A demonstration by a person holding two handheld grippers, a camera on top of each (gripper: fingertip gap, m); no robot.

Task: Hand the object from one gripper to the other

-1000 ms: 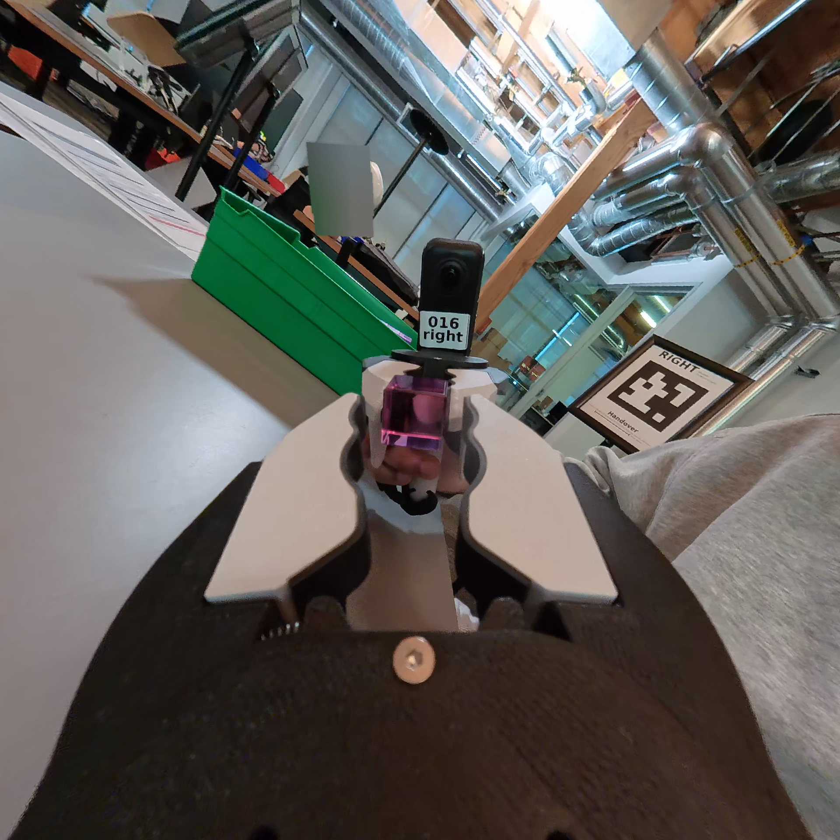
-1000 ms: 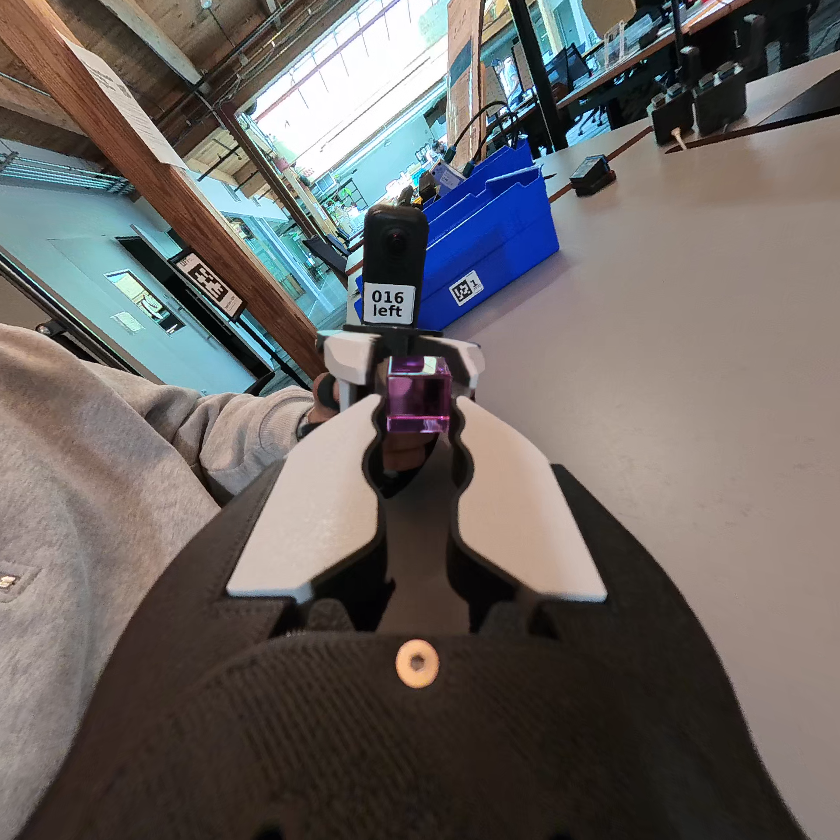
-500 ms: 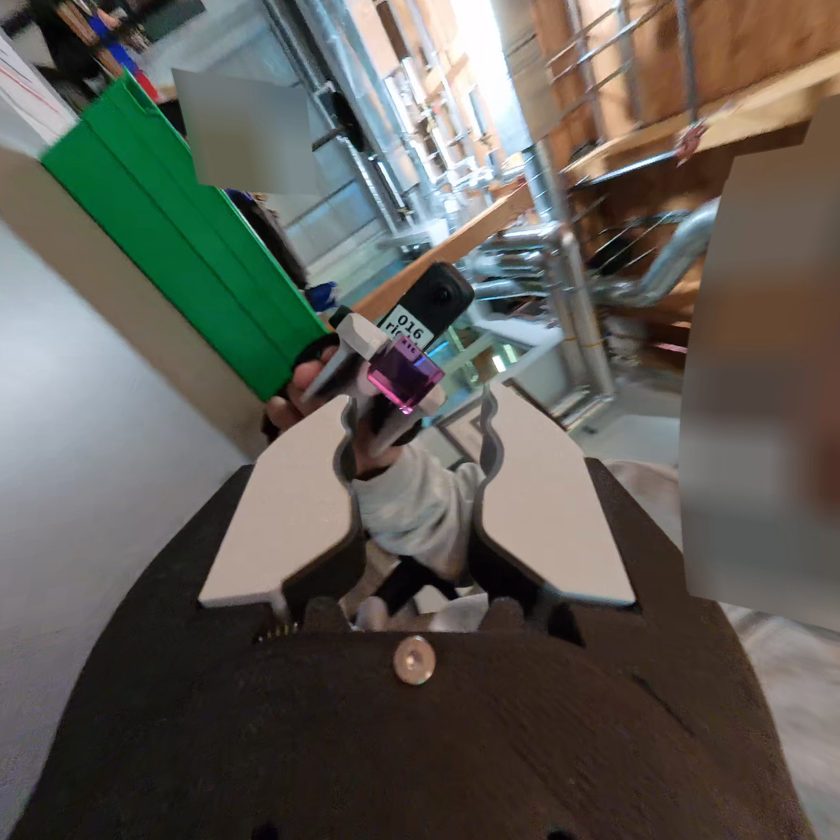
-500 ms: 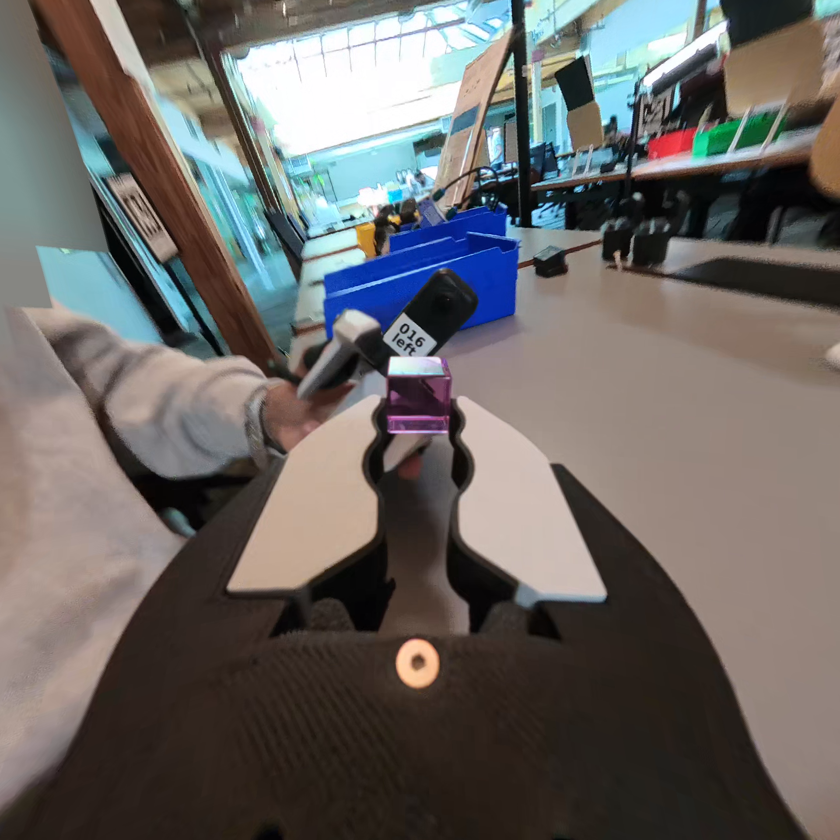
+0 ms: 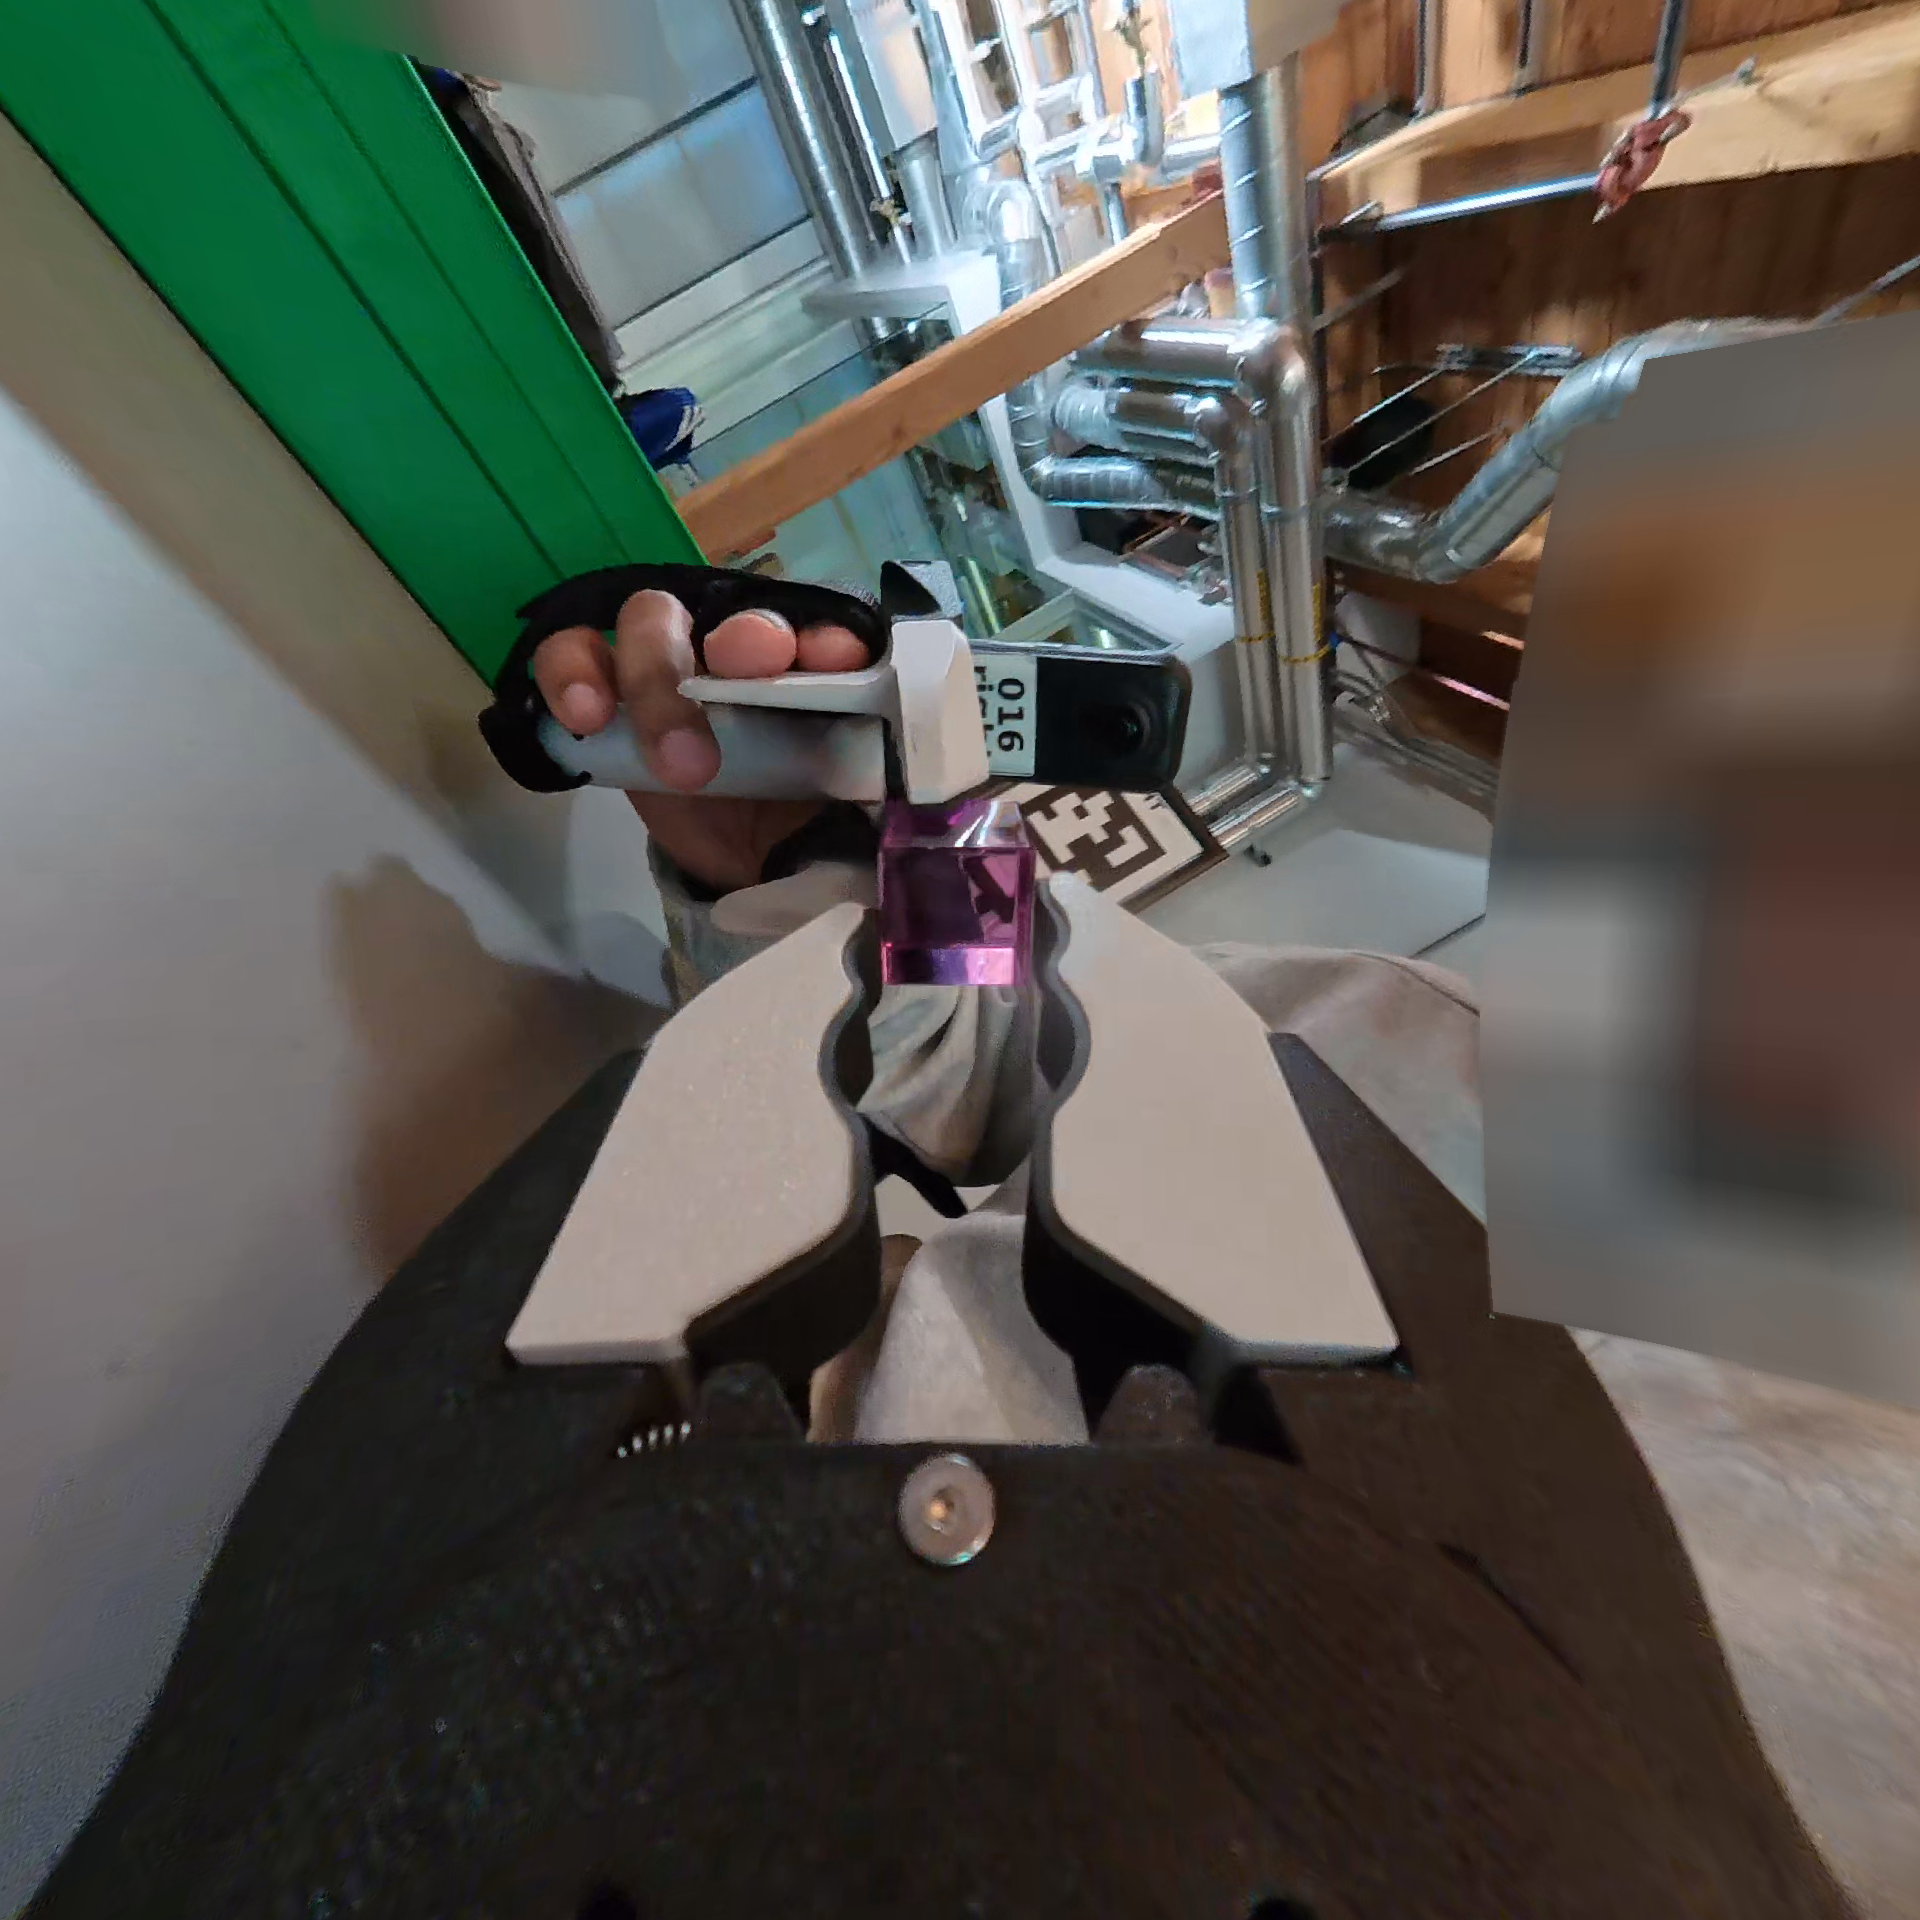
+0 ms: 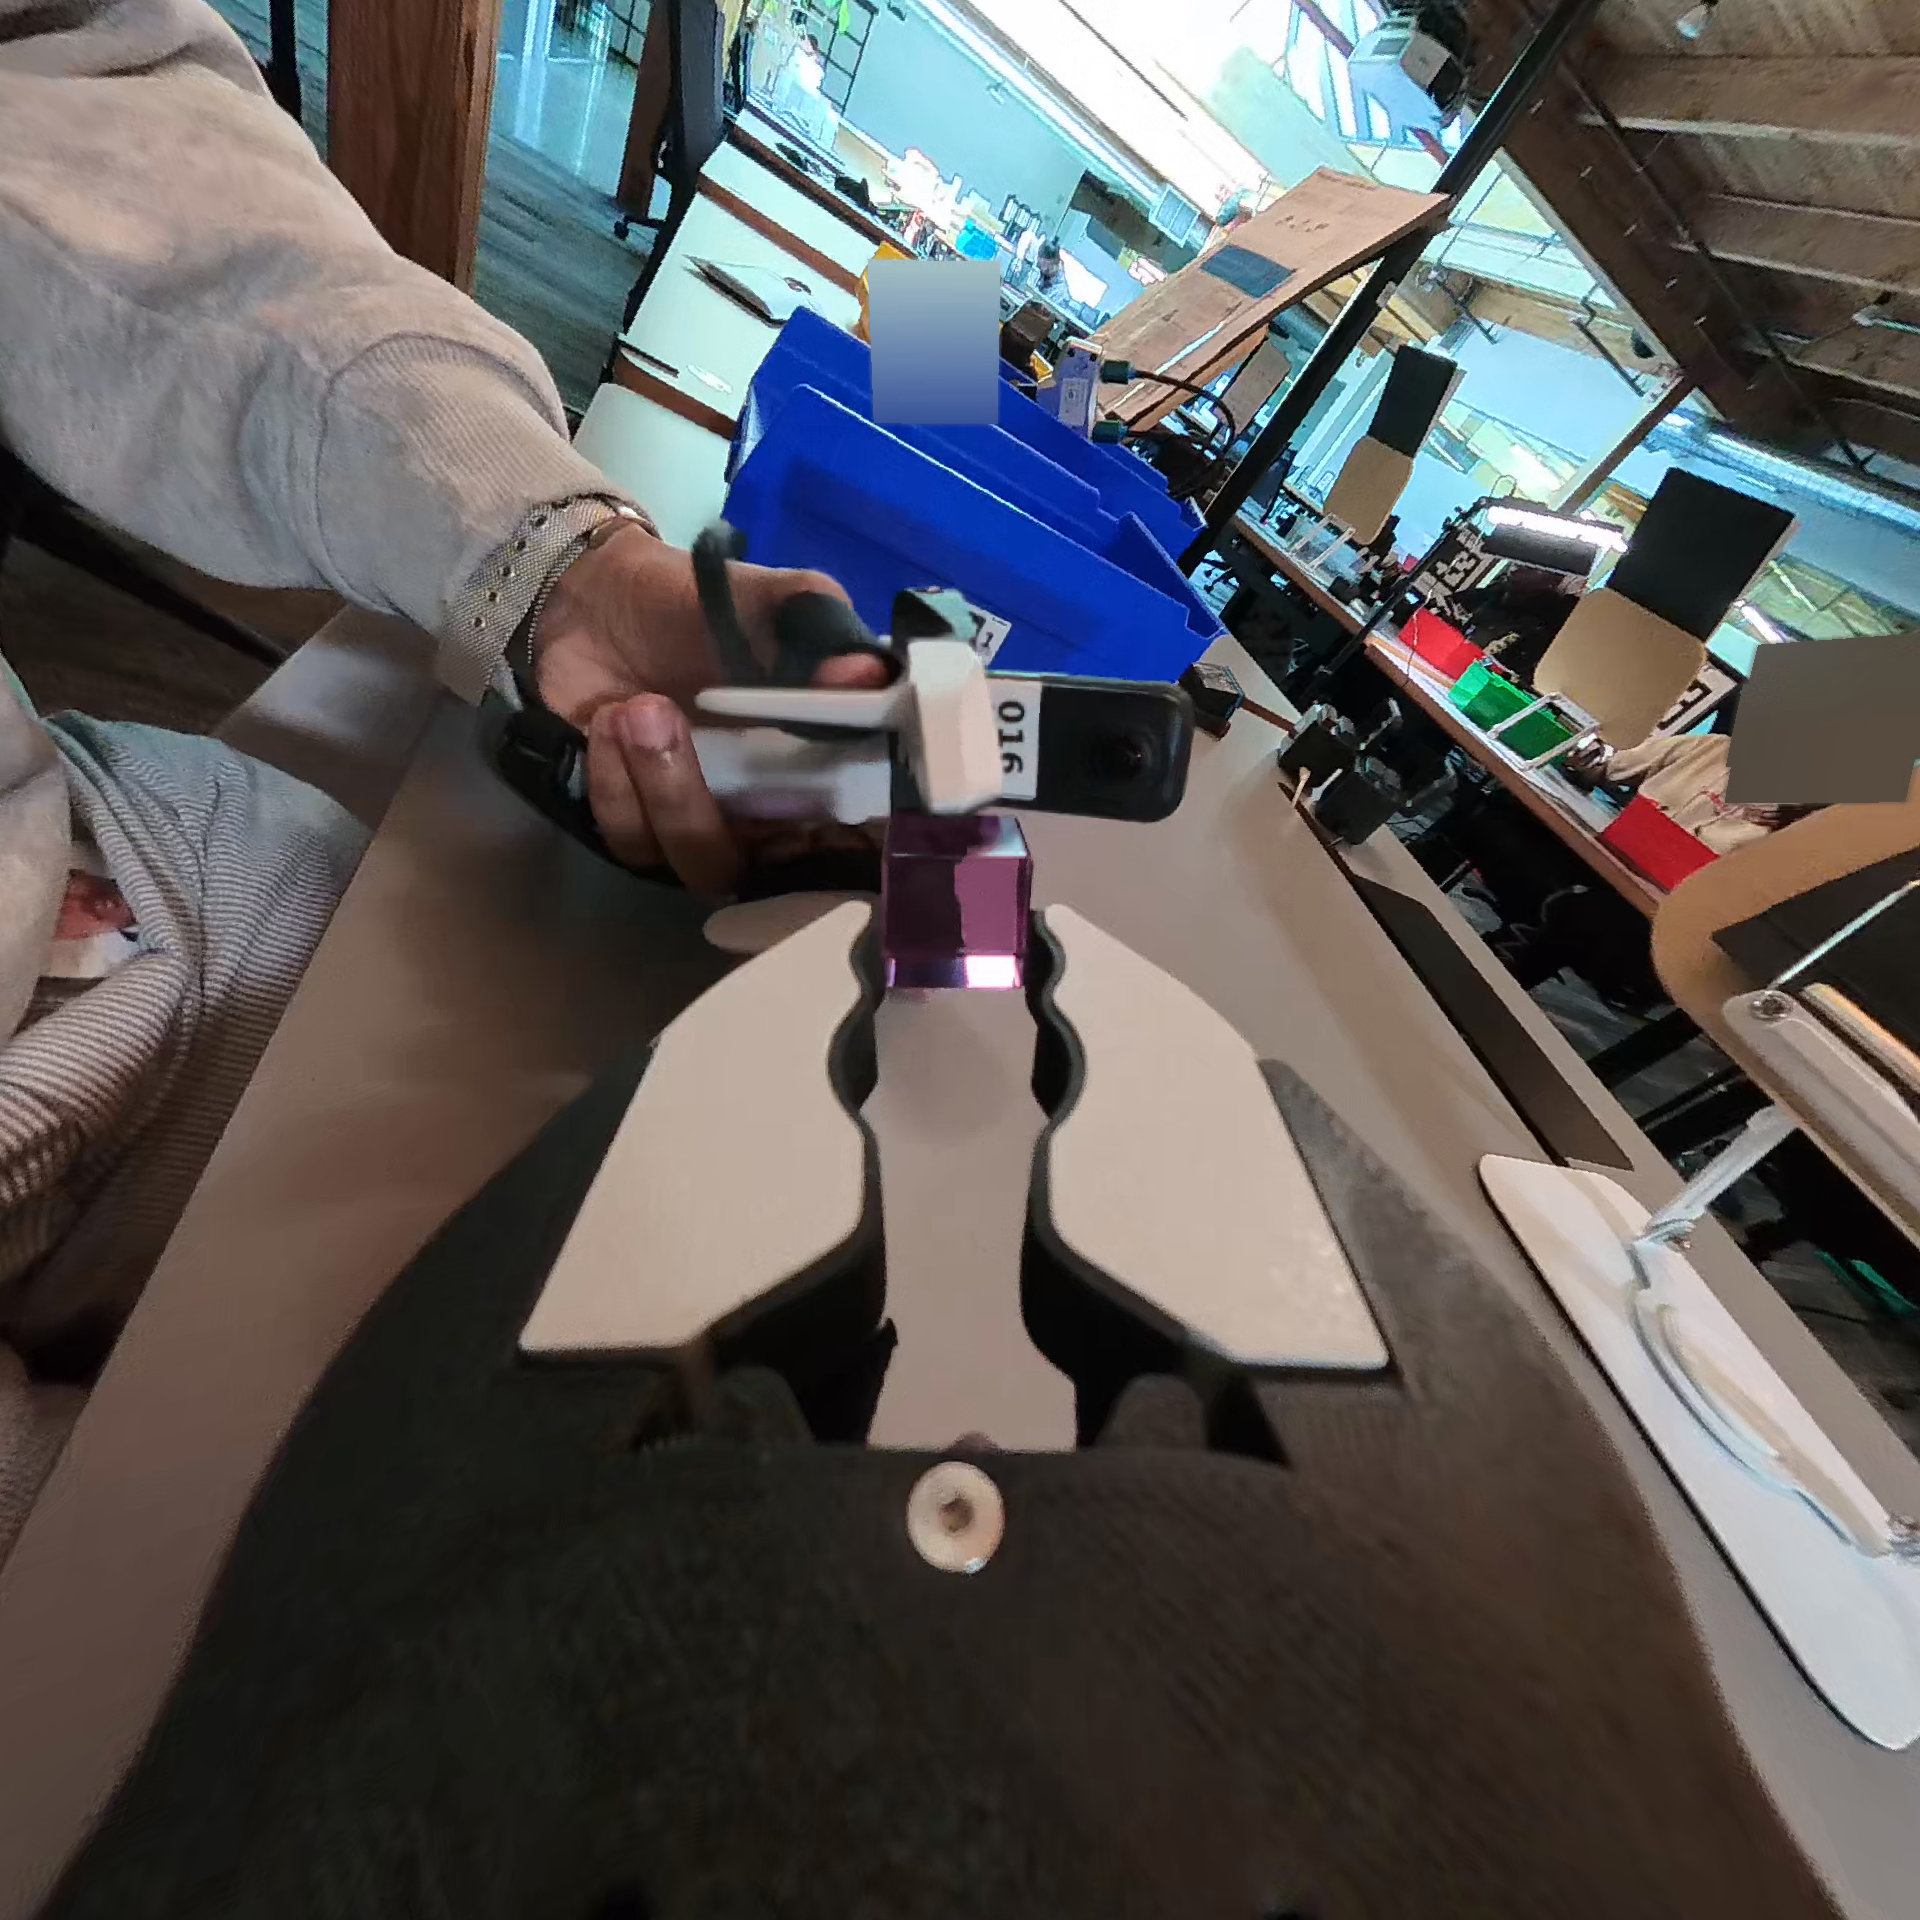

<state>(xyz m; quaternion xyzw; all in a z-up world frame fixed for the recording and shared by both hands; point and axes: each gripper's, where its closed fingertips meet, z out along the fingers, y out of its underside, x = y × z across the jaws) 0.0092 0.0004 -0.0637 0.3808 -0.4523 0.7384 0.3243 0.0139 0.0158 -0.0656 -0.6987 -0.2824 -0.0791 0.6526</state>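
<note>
A clear purple cube (image 5: 954, 914) sits between the fingertips of my left gripper (image 5: 956, 940), whose jaws are closed against its sides. In the right wrist view the same cube (image 6: 956, 904) is clamped between the tips of my right gripper (image 6: 956, 940). Both grippers hold it at once, nose to nose above the table. Each sees the other rolled a quarter turn on its side: the right gripper (image 5: 935, 805) lies across the top of the cube, and the left gripper (image 6: 940, 805) does the same in the right wrist view. The far end of the cube is hidden.
A green bin (image 5: 312, 312) stands on the grey table (image 5: 156, 935) to the left. Blue bins (image 6: 935, 520) stand behind the left hand. A white stand base (image 6: 1714, 1351) lies at the right table edge. A grey sleeve (image 6: 260, 364) fills the left side. Less than 4 cm separates the two grippers' tips.
Half a second ago my left gripper was open and apart from the cube held by the right. Now it has come back, rolled a quarter turn, and closed on the cube.
</note>
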